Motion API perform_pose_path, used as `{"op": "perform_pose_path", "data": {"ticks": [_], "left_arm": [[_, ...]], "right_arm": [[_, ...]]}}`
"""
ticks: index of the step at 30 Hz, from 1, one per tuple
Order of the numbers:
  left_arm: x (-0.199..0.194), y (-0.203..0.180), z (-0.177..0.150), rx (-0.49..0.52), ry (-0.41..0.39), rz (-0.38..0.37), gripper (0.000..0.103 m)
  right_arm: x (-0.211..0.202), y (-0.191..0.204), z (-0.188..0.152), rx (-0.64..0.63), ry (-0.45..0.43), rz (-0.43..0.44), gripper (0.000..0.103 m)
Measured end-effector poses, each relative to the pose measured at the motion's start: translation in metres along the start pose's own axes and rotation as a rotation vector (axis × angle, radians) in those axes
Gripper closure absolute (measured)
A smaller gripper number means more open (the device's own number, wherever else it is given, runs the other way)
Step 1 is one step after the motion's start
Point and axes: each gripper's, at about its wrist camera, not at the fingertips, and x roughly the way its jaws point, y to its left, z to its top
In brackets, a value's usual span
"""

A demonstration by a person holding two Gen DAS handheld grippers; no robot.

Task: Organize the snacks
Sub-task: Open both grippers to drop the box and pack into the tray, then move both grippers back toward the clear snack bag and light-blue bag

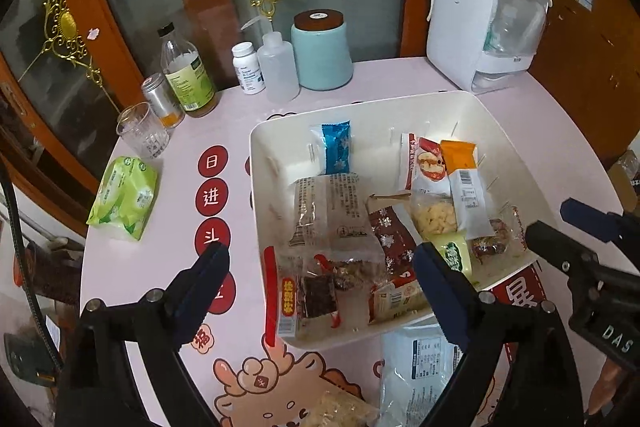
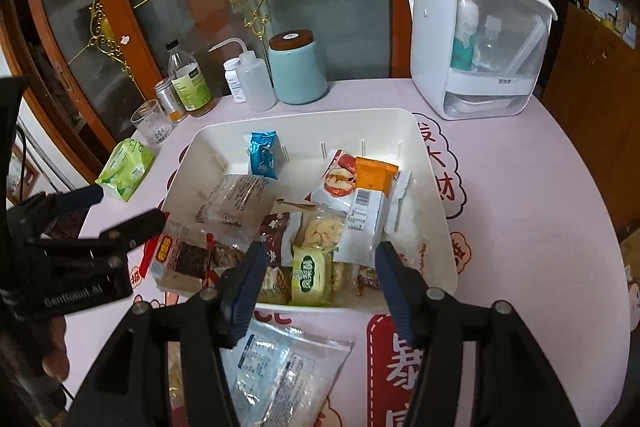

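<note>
A white bin [image 1: 360, 113] [image 2: 436, 187] on the pink table holds several snack packets: a blue one [image 1: 337, 146] [image 2: 263, 154], an orange and white one [image 1: 464, 175] [image 2: 370, 203], a green one [image 1: 454, 253] [image 2: 310, 275] and a red-edged one [image 1: 292, 299]. A clear and white packet [image 1: 416, 363] [image 2: 280, 375] lies on the table in front of the bin. My left gripper [image 1: 320, 267] is open and empty above the bin's near left part. My right gripper [image 2: 320, 271] is open and empty above the bin's near edge.
At the back stand a teal jar [image 1: 320, 55] [image 2: 298, 71], a squeeze bottle [image 1: 278, 71], a pill bottle [image 1: 248, 67], a green-label bottle [image 1: 188, 79], a can [image 1: 160, 99] and a glass [image 1: 140, 131]. A green tissue pack [image 1: 124, 197] lies left. A white appliance [image 1: 476, 19] [image 2: 472, 39] stands back right.
</note>
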Motion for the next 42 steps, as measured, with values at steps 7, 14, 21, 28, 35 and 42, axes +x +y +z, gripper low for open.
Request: {"op": "perform_pose_path", "data": {"ticks": [7,14,21,28,35,42], "left_arm": [[-0.025,-0.001,-0.006,-0.004,-0.032,0.016,0.01],[-0.055,-0.013,-0.015,-0.009,-0.07,0.026,0.01],[-0.083,-0.035,-0.035,-0.002,-0.095,0.039,0.01],[-0.113,-0.062,-0.065,0.005,-0.09,0.038,0.01],[-0.141,-0.09,-0.099,0.014,-0.087,0.043,0.01],[-0.163,-0.097,-0.147,-0.024,-0.075,0.072,0.01]], "right_arm": [[-0.026,0.0,-0.015,-0.017,-0.018,0.012,0.046],[-0.057,-0.007,-0.032,-0.026,-0.049,0.01,0.046],[-0.092,-0.023,-0.057,-0.033,-0.075,-0.006,0.046],[-0.124,-0.045,-0.088,-0.039,-0.089,-0.004,0.046],[-0.141,-0.07,-0.122,-0.026,-0.084,0.015,0.046],[-0.138,-0.085,-0.159,-0.042,-0.055,0.053,0.046]]}}
